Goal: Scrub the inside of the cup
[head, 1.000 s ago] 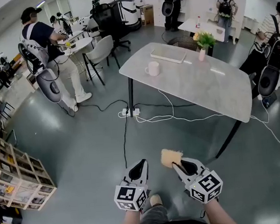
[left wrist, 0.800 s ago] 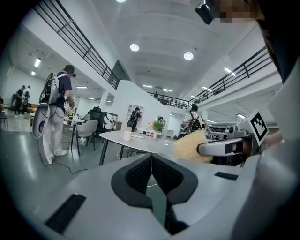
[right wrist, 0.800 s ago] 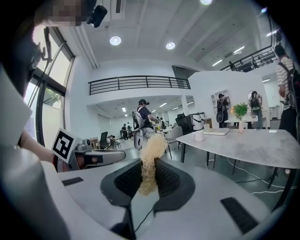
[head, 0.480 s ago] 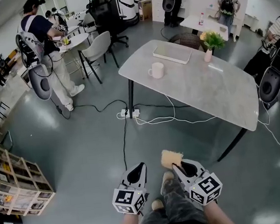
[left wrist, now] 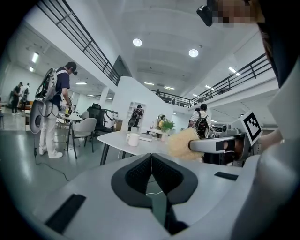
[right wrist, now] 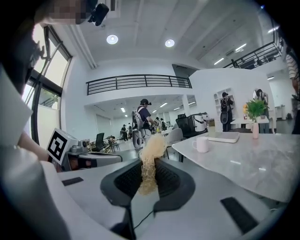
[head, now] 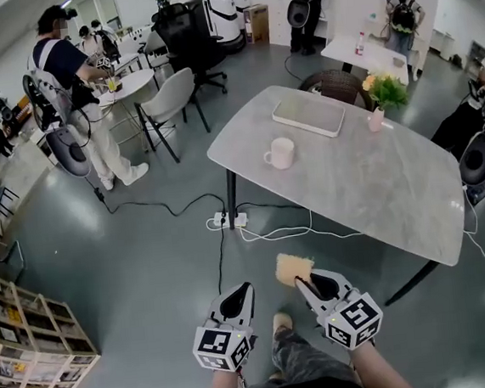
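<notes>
A white cup (head: 280, 154) stands on the grey marble table (head: 379, 193), ahead of both grippers and some way off; it also shows as the cup (left wrist: 133, 139) and the cup (right wrist: 202, 144) in the gripper views. My right gripper (head: 306, 282) is shut on a tan fibrous scrubber (head: 295, 270), which sticks out past the jaws as the scrubber (right wrist: 150, 161). My left gripper (head: 238, 298) is shut with nothing in it, held beside the right one over the floor. The left gripper view shows the scrubber (left wrist: 183, 143) at its right.
On the table lie a flat grey laptop (head: 308, 115) and a pink vase with a plant (head: 380, 103). White cables and a power strip (head: 227, 220) trail on the floor under the table's near edge. A person (head: 80, 102) stands by a round table and chair (head: 169, 98) at left; wooden crates (head: 26, 333) sit lower left.
Both grippers have moved forward across the floor towards the table, which now sits closer and lower in the head view. Their jaws have not changed.
</notes>
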A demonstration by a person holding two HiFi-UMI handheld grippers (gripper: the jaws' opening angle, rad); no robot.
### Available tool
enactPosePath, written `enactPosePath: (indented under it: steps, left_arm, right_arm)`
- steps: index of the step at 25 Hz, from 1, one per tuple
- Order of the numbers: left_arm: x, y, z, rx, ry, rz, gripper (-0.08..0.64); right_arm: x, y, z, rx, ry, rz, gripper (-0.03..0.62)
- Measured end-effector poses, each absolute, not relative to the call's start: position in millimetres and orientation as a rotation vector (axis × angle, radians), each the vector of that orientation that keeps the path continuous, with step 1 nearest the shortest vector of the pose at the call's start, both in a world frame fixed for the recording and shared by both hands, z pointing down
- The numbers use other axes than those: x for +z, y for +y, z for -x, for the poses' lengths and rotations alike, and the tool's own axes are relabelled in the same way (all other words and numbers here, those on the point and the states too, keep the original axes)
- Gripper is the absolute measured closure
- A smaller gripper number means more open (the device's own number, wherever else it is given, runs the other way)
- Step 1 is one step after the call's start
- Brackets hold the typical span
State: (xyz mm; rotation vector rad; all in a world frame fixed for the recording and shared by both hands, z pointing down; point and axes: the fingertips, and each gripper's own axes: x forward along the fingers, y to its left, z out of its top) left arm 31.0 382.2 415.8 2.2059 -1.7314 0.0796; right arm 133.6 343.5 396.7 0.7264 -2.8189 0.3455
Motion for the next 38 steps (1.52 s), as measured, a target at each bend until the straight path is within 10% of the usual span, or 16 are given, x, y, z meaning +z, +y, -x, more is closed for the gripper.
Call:
enactPosePath:
  steps: [38]
  left_arm:
    - [446.7,0.0,5.6,0.270,-1.227,-2.452,0.546]
  right_arm:
    - [425.1,11.6,-59.0,0.483,-2.690,-0.997,0.529]
